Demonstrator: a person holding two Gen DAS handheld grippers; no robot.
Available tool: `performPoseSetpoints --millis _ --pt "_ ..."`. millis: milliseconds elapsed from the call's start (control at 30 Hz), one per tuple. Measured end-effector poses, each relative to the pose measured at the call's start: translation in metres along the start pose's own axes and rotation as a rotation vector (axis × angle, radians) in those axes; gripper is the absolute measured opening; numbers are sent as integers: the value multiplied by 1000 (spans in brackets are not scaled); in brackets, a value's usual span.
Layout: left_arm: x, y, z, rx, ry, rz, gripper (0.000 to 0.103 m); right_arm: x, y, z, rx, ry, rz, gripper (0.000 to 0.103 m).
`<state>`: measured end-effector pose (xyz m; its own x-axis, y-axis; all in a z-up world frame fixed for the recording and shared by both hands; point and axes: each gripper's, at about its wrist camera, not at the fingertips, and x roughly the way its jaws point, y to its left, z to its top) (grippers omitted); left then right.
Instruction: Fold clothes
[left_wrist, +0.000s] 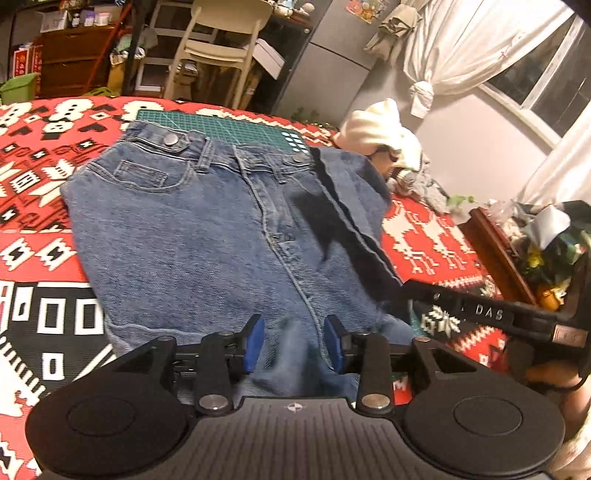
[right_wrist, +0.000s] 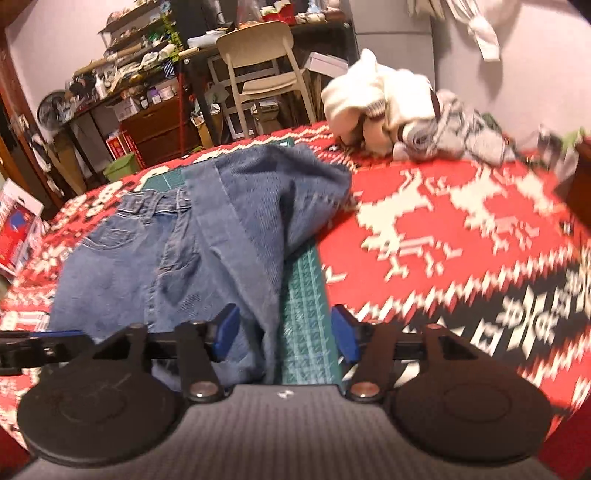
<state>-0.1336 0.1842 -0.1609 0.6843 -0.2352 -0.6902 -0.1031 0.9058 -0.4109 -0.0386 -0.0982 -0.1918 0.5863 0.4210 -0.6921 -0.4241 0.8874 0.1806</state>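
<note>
Two grippers hover low over a pair of blue jeans (left_wrist: 192, 236) spread on a bench draped in a red patterned cloth (right_wrist: 461, 236); the waistband lies at the far end on a green cutting mat (left_wrist: 236, 127), and one leg is folded back across the jeans (its hem reaches the waistband). The left gripper (left_wrist: 294, 343) has its jaws open, denim lying between the blue pads; the right gripper (right_wrist: 284, 332) also stands with jaws open, straddling the folded leg's edge and the mat. A heap of pale clothes (right_wrist: 384, 110) sits well apart on the bench's far side.
</note>
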Motion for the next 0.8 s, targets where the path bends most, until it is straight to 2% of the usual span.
performPoseSetpoints --millis 100,233,367,567,600,633,700,800 --pt "-2 -1 0 12 -8 29 36 5 10 11 -82 -20 -18 63" --pt "-6 1 0 14 -13 64 38 14 32 28 -181 -43 6 65" --pt "-14 7 -1 -14 -19 68 38 30 54 44 -244 -37 32 65" --pt "-23 15 -2 -34 -35 117 40 69 85 44 -459 -24 -99 63" --pt "-25 16 -2 -39 -38 122 41 74 84 43 -476 -18 -111 55" --pt "-26 18 -2 -42 -42 128 42 75 80 42 -467 -15 -111 39" --pt "-29 23 -2 -52 -51 143 44 68 63 45 -399 -23 -105 17" --pt "-30 32 -2 -81 -51 155 44 52 31 49 -277 -34 -98 13"
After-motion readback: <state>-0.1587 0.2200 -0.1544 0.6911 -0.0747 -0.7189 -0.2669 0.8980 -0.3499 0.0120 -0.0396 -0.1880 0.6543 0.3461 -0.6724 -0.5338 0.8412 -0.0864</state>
